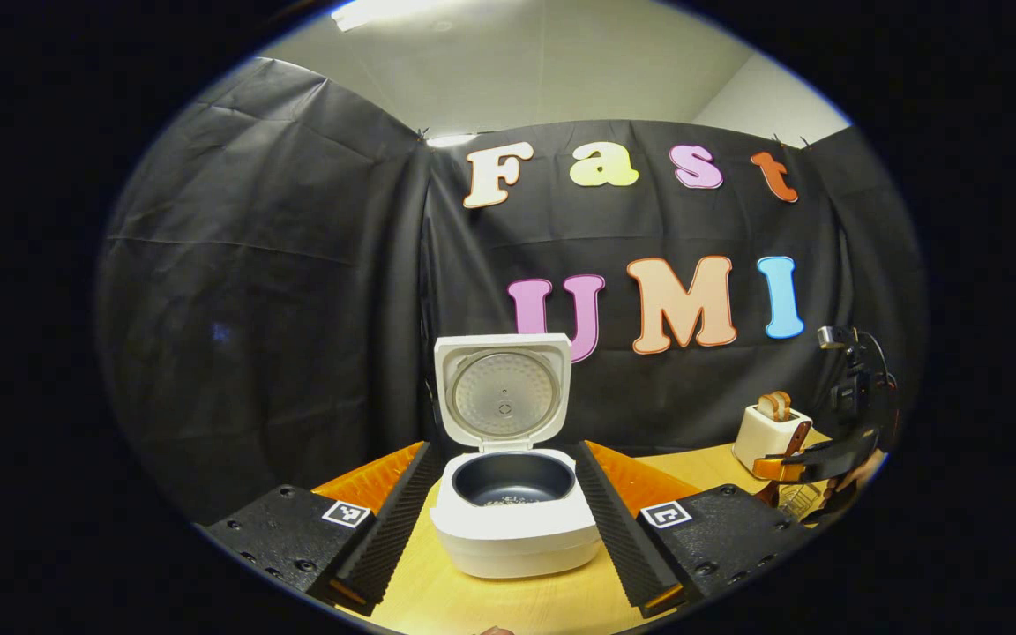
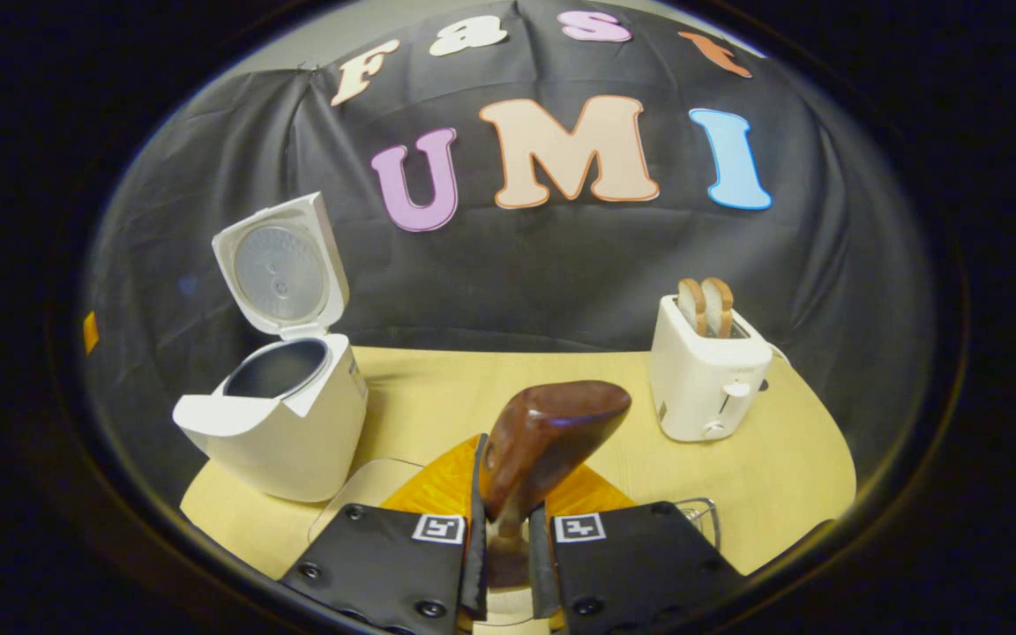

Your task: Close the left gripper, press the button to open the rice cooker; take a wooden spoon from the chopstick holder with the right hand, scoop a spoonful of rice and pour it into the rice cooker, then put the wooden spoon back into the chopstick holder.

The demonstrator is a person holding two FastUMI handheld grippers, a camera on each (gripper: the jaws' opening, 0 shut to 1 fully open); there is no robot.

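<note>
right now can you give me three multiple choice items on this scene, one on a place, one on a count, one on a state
1. Where does the toaster stand relative to the rice cooker in the right gripper view?
A. to its right on the table
B. on top of it
C. to its left

2. How many bread slices stick out of the toaster?
A. none
B. two
C. four

3. What state is the rice cooker's lid in?
A. shut
C. lying off on the table
B. raised open

Answers: 1 A, the toaster sits across the table on the right. 2 B, two slices stand side by side in the slots. 3 B, the lid stands upright behind the inner pot. The right hand-held gripper holds the wooden spoon.
</note>
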